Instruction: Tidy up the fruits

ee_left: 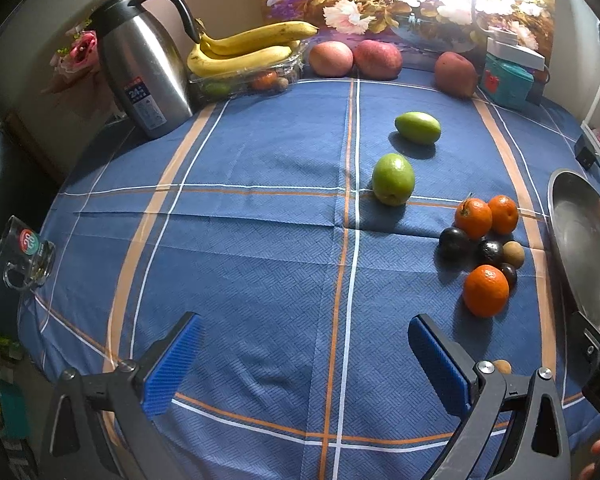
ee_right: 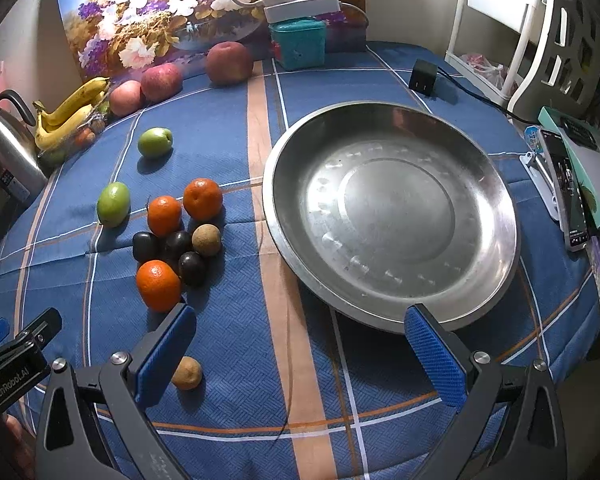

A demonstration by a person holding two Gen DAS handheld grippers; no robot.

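Nothing sits in the steel bowl point(ee_right: 392, 216) yet; oranges point(ee_right: 164, 216), dark plums point(ee_right: 146, 246) and green fruits point(ee_right: 113, 204) lie loose on the surface, centre-left. Left gripper point(ee_left: 304, 364) and right gripper point(ee_right: 300, 360) hover spread apart, holding nothing.
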